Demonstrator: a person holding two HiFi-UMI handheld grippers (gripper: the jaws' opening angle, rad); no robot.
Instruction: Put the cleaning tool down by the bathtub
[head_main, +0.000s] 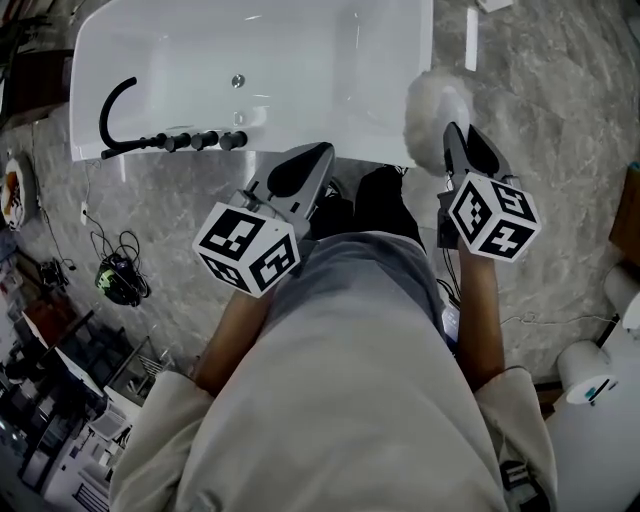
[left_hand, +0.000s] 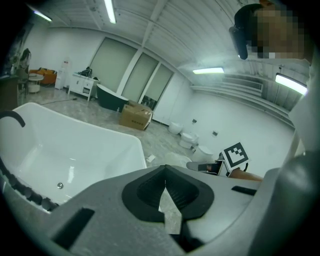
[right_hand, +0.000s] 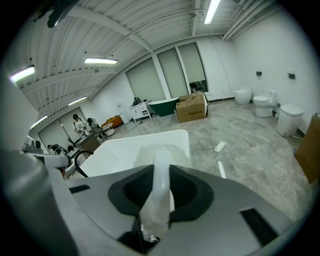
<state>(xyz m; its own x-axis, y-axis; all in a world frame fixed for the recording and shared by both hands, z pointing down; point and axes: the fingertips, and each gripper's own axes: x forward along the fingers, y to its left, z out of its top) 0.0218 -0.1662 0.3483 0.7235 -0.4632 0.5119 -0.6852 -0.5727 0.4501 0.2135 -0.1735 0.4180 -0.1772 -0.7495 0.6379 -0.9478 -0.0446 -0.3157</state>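
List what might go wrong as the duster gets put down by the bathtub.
The fluffy head of the duster shows over a corner of the bathtub; released here, it may land in the tub, not beside it. The right tool pinches only the slim handle, so the duster may swivel on lowering.

The person wears a light grey shirt (head_main: 350, 380) under a cream jacket, and its loose sleeves (head_main: 160, 430) bunch on either side of the shirt. Beyond the shirt's far hem is dark clothing (head_main: 385, 205), too shadowed to make out. Left of the shirt, the left gripper (head_main: 318, 155) has a grey shell, black ribbed pads and a white cube (head_main: 247, 248) printed with black square markers. The right gripper (head_main: 465, 135), right of the shirt, looks the same.
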